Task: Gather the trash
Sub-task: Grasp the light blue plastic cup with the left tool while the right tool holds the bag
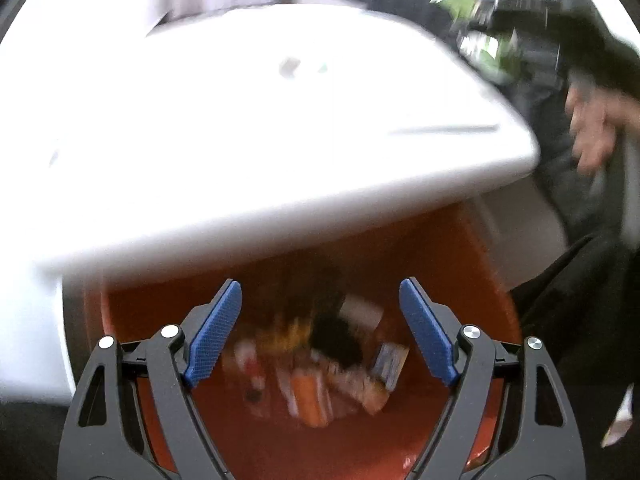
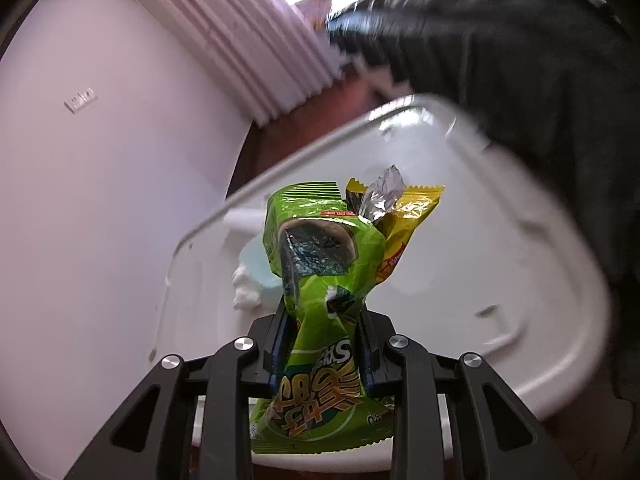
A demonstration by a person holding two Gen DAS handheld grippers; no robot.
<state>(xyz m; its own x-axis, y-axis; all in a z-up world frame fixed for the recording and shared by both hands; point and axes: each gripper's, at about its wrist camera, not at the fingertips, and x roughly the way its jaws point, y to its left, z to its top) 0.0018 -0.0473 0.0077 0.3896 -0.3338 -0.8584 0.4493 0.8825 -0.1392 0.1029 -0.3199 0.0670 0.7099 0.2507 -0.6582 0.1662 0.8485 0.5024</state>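
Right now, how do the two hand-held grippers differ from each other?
The left hand-held gripper stands wide open with nothing between its blue pads, while the right hand-held gripper is shut on a green snack wrapper. The left one hangs above an orange bin holding wrappers; the right one is over a white tray. Both share black frames and blue pads.

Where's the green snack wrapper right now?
In the right wrist view the green snack wrapper is pinched in the right gripper, centre frame, with a yellow wrapper just behind it.
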